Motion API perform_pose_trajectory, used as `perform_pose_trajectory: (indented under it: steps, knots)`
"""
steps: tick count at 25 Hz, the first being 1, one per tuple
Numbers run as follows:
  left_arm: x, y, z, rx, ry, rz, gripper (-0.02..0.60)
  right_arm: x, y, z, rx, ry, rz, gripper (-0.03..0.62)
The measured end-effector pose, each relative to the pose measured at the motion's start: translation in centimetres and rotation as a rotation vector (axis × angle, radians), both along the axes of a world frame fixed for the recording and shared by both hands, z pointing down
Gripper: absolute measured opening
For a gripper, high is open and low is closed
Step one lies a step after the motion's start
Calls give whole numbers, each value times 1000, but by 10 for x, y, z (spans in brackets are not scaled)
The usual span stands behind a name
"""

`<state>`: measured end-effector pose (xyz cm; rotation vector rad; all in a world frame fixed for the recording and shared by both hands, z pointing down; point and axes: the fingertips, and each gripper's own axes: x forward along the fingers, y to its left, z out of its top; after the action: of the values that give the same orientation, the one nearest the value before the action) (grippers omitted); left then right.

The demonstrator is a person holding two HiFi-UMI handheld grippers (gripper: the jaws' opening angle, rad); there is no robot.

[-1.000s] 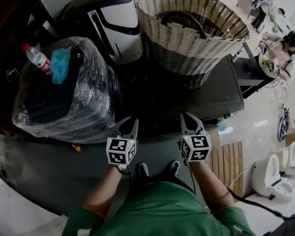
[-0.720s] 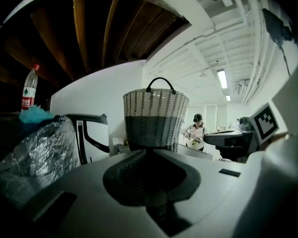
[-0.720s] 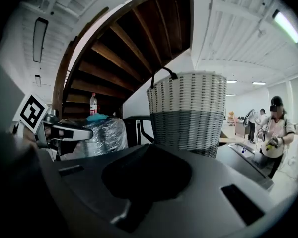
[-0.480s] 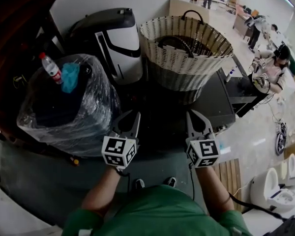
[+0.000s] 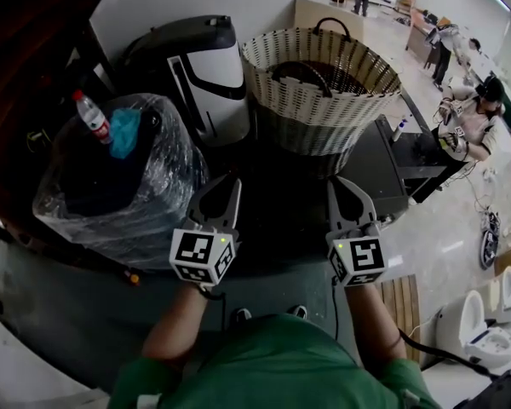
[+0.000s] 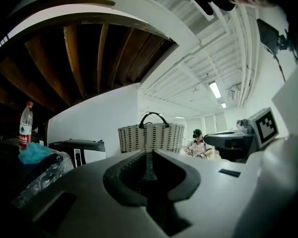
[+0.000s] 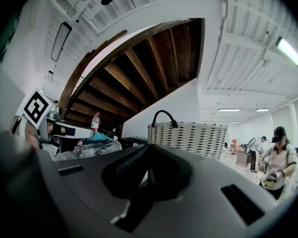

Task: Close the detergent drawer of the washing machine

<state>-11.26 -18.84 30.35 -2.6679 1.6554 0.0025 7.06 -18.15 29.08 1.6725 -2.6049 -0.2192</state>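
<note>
Hovering closed, left tool (image 5: 225, 184) and right tool (image 5: 337, 184); bottle (image 5: 92, 118) label illegible.

Left claw (image 5: 221, 187) and right claw (image 5: 345, 187) hover below basket (image 5: 324, 113).

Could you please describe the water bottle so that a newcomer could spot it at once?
Left of the big woven basket sits a dark bundle wrapped in clear plastic film. On its top, beside a crumpled teal cloth, stands the bottle: slim, clear plastic, and the only thing there with a red cap.
</note>
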Motion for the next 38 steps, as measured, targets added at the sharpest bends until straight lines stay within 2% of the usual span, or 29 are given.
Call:
perform_pose_trajectory:
  steps: [21,38]
  knots:
    - [11,0,19,-47,-5,-26,54,11,-1,14,-27,-9,-28,21]
    - [39,-8,44,-84,-19,-49,54,47,-15,26,-41,-12,-35,21]
